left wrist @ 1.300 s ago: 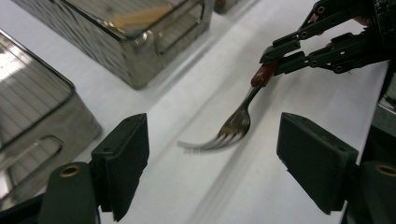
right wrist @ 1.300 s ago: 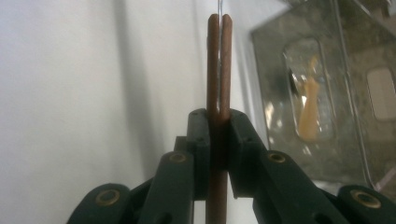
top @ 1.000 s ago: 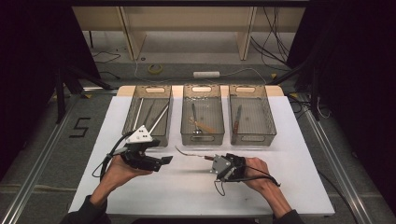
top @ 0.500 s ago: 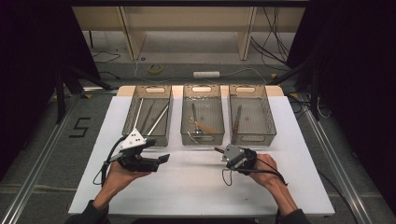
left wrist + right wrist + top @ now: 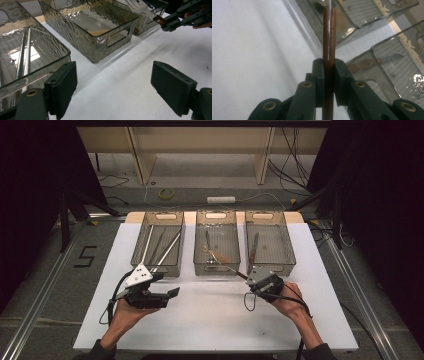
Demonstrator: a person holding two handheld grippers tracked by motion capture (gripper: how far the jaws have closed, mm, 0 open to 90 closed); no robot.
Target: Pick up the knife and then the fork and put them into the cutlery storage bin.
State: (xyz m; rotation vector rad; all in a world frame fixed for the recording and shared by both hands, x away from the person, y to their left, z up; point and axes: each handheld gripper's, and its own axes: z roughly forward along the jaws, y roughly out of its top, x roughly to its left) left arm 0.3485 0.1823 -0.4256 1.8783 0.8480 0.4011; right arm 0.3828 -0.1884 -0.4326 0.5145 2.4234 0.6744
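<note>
Right gripper (image 5: 248,279), lower right of centre in the high view, has its jaws clamped on the brown wooden handle of a slim metal utensil (image 5: 329,37). In the right gripper view the handle runs straight up the middle of the frame between both black pads, with a thin metal shaft continuing out the top edge; utensil type cannot be told. In the high view the utensil (image 5: 231,268) slants up-left from the gripper, its far end over the front edge of the middle smoked clear plastic bin (image 5: 216,268) at frame centre, clear of the white table (image 5: 210,320). Left gripper (image 5: 176,293), lower left of centre in the high view, sits low over the table with its jaws wide apart and nothing between them; in the left gripper view bare white table fills the gap between the two pads. Three such bins stand in a row across the upper half of the table: the left bin (image 5: 142,240) holds long metal rods (image 5: 167,250), the middle one some wood-handled pieces, the right bin (image 5: 287,245) a wood-handled knife (image 5: 254,248). In the left gripper view the right gripper (image 5: 162,21) appears at upper right, brown handle end sticking out.
</note>
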